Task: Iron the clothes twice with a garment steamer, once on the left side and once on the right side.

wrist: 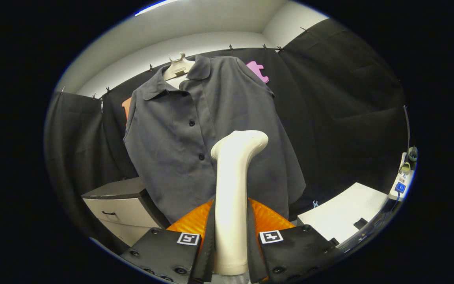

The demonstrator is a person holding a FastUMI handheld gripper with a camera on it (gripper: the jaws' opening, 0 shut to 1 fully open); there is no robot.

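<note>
Gripper (pixel 231 236) clamping the handle of the garment steamer (pixel 233 189), both fingers pressing on its sides, the steamer rising upright between them with its head bending right toward the far cloth. The shirt (pixel 195 142) is hanging on a hanger (pixel 177 67) beyond the fingers, buttoned, its collar far and to the left, its hem falling just behind the steamer's stem. The steamer head is standing level with the right half of the shirt's lower front; whether it is touching the fabric cannot be told. Judged step: a pass on one side of the shirt is being made or prepared; how many passes are done cannot be told. The next move is calling for the head to be laid flat on the cloth and drawn along one side, the grip kept firm so the handle is not twisting. A cabinet (pixel 120 209) is standing near left, a white table (pixel 345 213) near right. Square coded markers (pixel 188 238) are sitting on the fingers; no brand or readable writing is showing.
</note>
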